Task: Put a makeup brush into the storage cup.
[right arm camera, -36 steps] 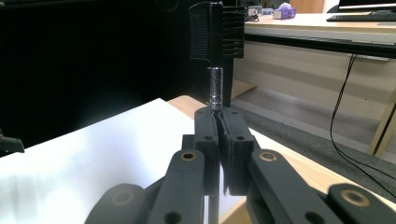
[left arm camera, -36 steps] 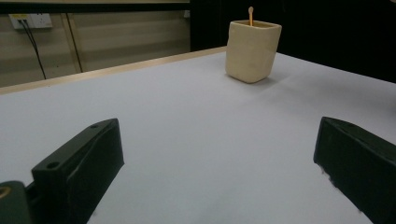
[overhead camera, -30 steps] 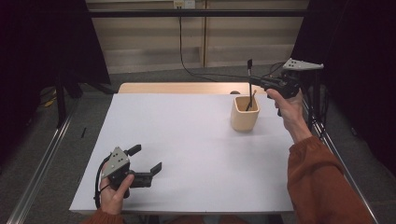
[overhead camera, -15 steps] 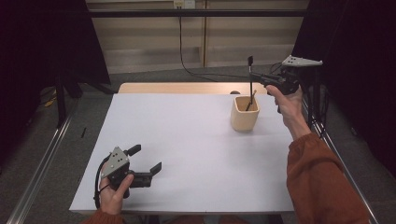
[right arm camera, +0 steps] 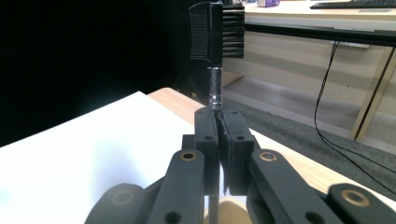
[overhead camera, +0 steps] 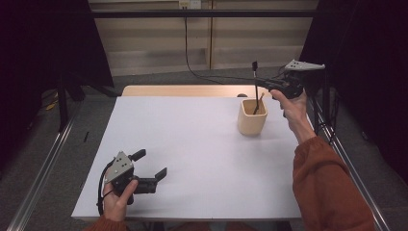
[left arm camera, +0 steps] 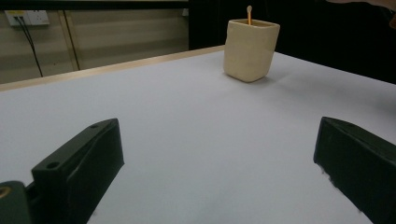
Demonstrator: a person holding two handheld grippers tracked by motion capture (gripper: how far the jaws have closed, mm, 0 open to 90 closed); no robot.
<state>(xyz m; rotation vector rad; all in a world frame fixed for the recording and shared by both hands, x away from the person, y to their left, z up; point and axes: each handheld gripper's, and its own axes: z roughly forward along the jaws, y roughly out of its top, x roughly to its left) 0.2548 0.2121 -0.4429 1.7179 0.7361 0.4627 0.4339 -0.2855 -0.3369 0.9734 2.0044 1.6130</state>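
Near the table's front edge, the left gripper (overhead camera: pixel 149 163) rests low on the white table (overhead camera: pixel 192 159), its jaws spread wide with nothing between them. Farther back at the right, the right gripper (overhead camera: pixel 263 85) pinches a black brush (right arm camera: pixel 215 56) by its thin stem; the brush stands upright, bristle head on top, lower end dipping into the cream cup (overhead camera: pixel 252 117).
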